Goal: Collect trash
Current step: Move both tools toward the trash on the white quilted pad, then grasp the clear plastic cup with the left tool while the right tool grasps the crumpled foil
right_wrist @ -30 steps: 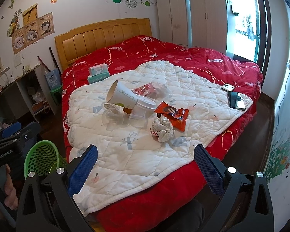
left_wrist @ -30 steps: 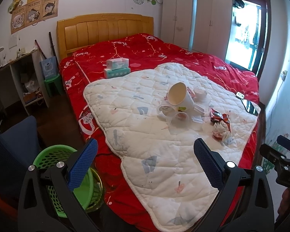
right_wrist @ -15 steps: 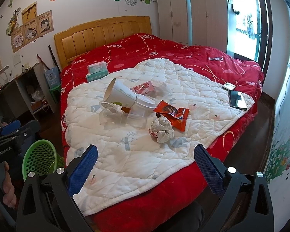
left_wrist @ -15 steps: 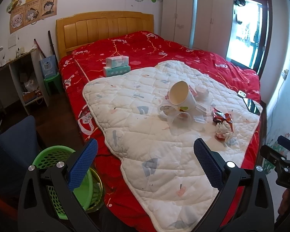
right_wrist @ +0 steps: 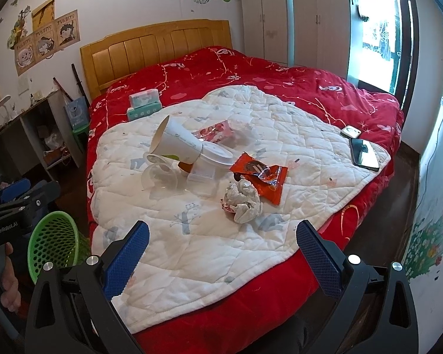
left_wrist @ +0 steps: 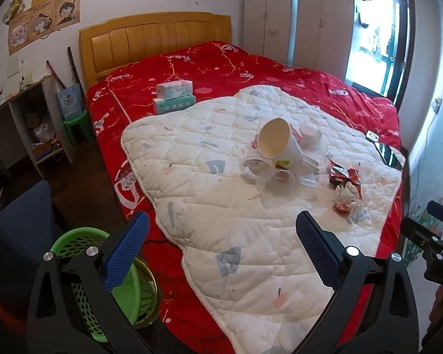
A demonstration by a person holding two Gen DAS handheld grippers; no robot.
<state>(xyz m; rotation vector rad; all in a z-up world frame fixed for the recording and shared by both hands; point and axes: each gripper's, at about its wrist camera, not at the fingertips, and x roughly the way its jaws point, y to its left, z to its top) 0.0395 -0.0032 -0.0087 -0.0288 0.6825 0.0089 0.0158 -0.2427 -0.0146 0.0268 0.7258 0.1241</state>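
Trash lies in a heap on a white quilted mat (left_wrist: 209, 194) (right_wrist: 280, 135) spread over a red bed. A white paper cup (left_wrist: 277, 144) (right_wrist: 177, 144) rests on its side atop clear plastic cups (left_wrist: 277, 180) (right_wrist: 159, 177). Beside them are a red snack wrapper (left_wrist: 342, 174) (right_wrist: 260, 174) and a crumpled paper ball (left_wrist: 347, 199) (right_wrist: 242, 202). A green mesh basket (left_wrist: 82, 244) (right_wrist: 53, 244) stands on the floor by the bed. My left gripper (left_wrist: 221, 247) and right gripper (right_wrist: 221, 247) both hang open and empty, short of the heap.
Two tissue packs (left_wrist: 174, 96) (right_wrist: 144, 104) sit near the wooden headboard. A phone (left_wrist: 388, 155) (right_wrist: 363, 155) and a small white device (right_wrist: 350, 132) lie at the mat's right corner. A shelf unit (left_wrist: 29, 124) stands on the left, a wardrobe (right_wrist: 292, 20) behind the bed.
Both grippers have moved a little closer to the bed, so the trash heap looks slightly larger. Both stay open; nothing on the mat has moved.
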